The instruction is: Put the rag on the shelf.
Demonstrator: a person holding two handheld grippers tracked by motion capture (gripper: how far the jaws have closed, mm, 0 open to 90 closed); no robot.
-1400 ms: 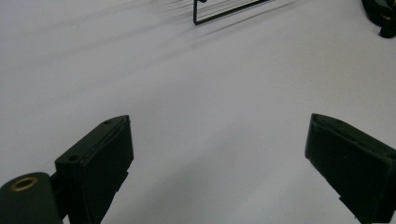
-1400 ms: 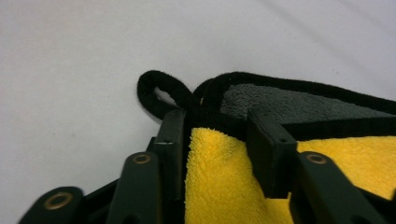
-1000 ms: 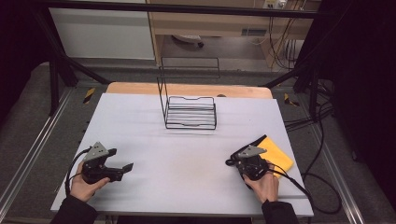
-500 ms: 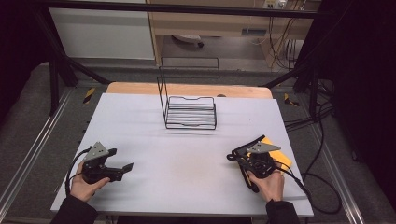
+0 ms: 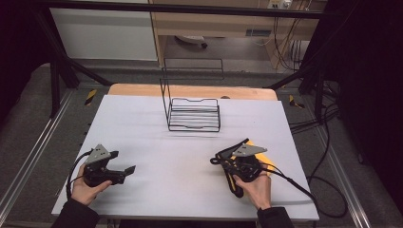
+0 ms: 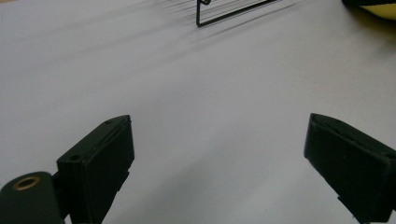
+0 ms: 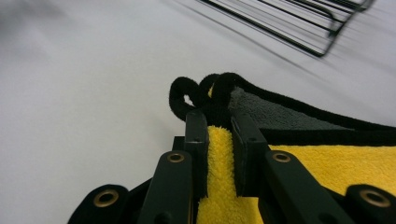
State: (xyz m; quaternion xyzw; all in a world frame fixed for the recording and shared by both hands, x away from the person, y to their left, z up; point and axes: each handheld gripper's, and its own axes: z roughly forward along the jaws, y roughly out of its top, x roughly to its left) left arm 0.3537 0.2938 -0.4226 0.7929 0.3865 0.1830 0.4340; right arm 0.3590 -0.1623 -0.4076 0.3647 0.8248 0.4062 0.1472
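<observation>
two claws: your right claw (image 7: pixel 218 133) is clenched on a soft, floppy yellow cloth (image 7: pixel 327 172) at its black-trimmed corner; your left claw (image 6: pixel 219 154) is released.

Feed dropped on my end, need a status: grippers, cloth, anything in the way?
Right gripper shut on yellow cloth, corner lifted. Left gripper open, empty, over table. Wire rack ahead, apart.

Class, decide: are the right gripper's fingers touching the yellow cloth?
Touching. The right gripper view shows both fingers of the right gripper pressed on a fold of the cloth, no gap either side.
</observation>
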